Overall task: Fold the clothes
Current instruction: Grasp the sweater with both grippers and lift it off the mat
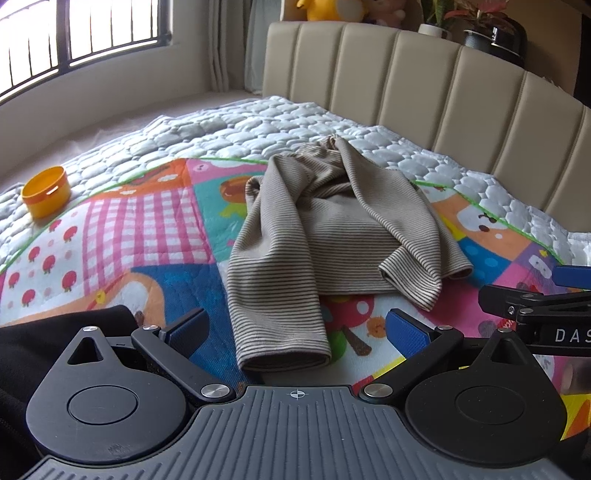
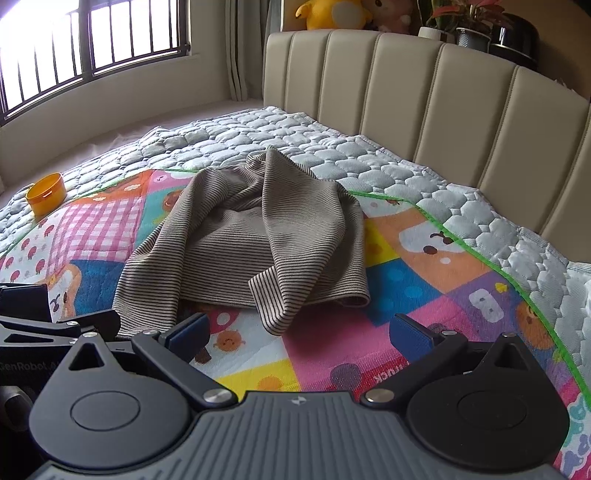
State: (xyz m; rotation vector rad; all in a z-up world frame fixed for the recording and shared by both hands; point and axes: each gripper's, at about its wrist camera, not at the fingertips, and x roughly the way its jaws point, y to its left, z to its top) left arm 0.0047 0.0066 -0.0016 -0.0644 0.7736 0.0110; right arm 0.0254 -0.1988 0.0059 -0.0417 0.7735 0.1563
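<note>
A colourful cartoon-print mat (image 1: 155, 236) covers the quilted bed, with the brown striped shirt (image 1: 314, 236) lying crumpled at its middle, both sleeves trailing toward the near edge. An orange tub (image 1: 46, 192) sits far left. The left gripper (image 1: 295, 332), marked "GenRobot" in the right view, hovers wide open over a sleeve cuff. The right gripper (image 2: 299, 328), lettered "DAS", hovers wide open and empty beside it.

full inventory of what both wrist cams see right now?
striped shirt: 1, beige-brown, crumpled on mat centre
play mat: 1, multicoloured, on the bed
quilted cover: 1, pale grey-white, under mat
orange tub: 1, far left
headboard: 1, beige, behind bed
plush toys: at least 2, yellow and pink, above headboard
potted plants: several, above headboard at right
barred window: 1, upper left
left gripper: black, blue pads, open
right gripper: same, open
</note>
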